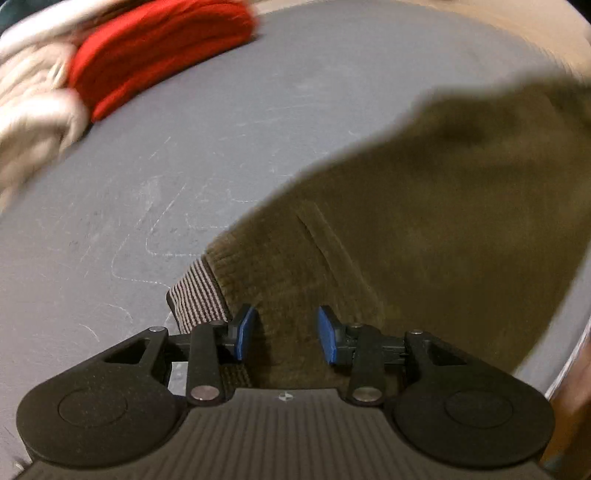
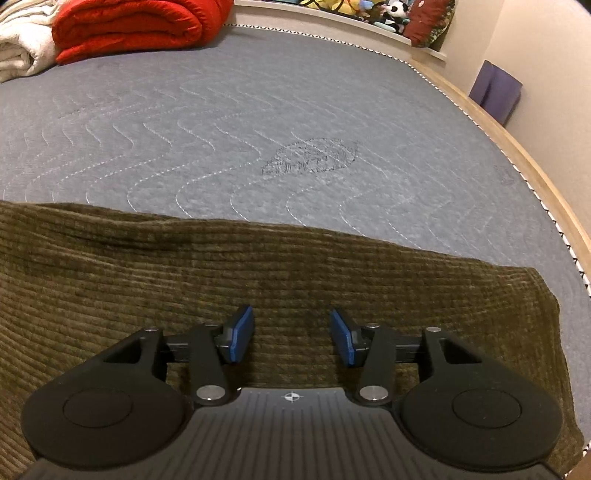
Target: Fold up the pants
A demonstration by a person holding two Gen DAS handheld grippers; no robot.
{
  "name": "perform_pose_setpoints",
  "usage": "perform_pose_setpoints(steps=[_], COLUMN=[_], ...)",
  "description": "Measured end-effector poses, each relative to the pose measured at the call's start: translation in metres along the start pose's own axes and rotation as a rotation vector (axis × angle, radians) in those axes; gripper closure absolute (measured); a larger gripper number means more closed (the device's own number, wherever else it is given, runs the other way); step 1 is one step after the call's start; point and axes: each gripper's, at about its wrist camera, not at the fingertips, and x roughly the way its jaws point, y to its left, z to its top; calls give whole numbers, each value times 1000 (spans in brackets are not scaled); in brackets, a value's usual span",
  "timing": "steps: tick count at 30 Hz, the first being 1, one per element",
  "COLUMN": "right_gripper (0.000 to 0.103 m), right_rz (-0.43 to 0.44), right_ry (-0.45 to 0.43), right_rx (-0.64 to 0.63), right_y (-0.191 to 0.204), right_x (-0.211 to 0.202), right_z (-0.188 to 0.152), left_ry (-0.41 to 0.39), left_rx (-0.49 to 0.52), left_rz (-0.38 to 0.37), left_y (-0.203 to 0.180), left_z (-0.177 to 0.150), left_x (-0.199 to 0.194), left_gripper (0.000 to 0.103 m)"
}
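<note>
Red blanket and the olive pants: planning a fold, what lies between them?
Only bare grey mattress cover between the red blanket and the pants, in the right wrist view.

Both cameras sit low and close over the pants on the bed, looking forward and down. The left view is blurry. Both see the red blanket far at the back.

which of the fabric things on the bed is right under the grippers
The olive corduroy pants, spread flat beneath both open grippers, left gripper and right gripper. The red blanket and white blanket lie folded at the far corner.
</note>
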Motion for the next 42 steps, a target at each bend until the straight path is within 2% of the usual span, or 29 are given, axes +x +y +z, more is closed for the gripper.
perform_pose_setpoints(steps=[1,3,8,11,15,17,19,20,21,23,25,28,32,33,37,39,42], right_gripper=[53,52,48,47,47,47,47,47,47,47,47,47,47,47,47,47,47], right_rz=[1,2,-11,-37,-79,-96,-113,-121,-129,-146,-175,-241,-305,-301,-228,-206,-162], right_ry=[2,6,10,2,-18,-29,-45,-52,-62,-84,-111,-153,-177,-180,-192,-197,-194], right_rx=[-1,0,1,3,55,101,161,196,256,396,556,782,1032,1113,1373,1434,1453], right_y=[-2,-2,-4,-7,-21,-33,-49,-57,-70,-98,-131,-180,-227,-238,-263,-271,-274], right_x=[-1,-1,-1,-4,-11,-15,-20,-23,-26,-33,-43,-57,-69,-71,-72,-69,-63], right_z=[0,-2,-2,-3,-6,-8,-12,-14,-17,-25,-38,-65,-108,-122,-173,-189,-197], left_ry=[-1,14,4,-51,-91,-50,89,87,90,110,99,41,-53,-68,-125,-145,-155], left_rx=[32,-12,-13,-89,-176,-167,-92,-17,12,-7,16,20,-8,-18,-85,-131,-167], left_rz=[9,-2,7,-50,-154,-204,-197,-190,-186,-190,-161,-156,-160,-153,-144,-144,-139], left_y=[-3,3,-2,5,12,8,-3,-11,-14,-11,-14,-20,-30,-32,-30,-28,-29], left_z=[-3,-5,2,7,15,11,1,-5,-3,3,7,15,34,40,62,72,87], left_x=[-3,-7,-14,-29,-42,-36,-15,-13,-17,-23,-30,-33,-49,-51,-58,-59,-57], left_gripper=[61,61,57,53,53,53,52,51,52,52,52,48,30,23,22,21,19])
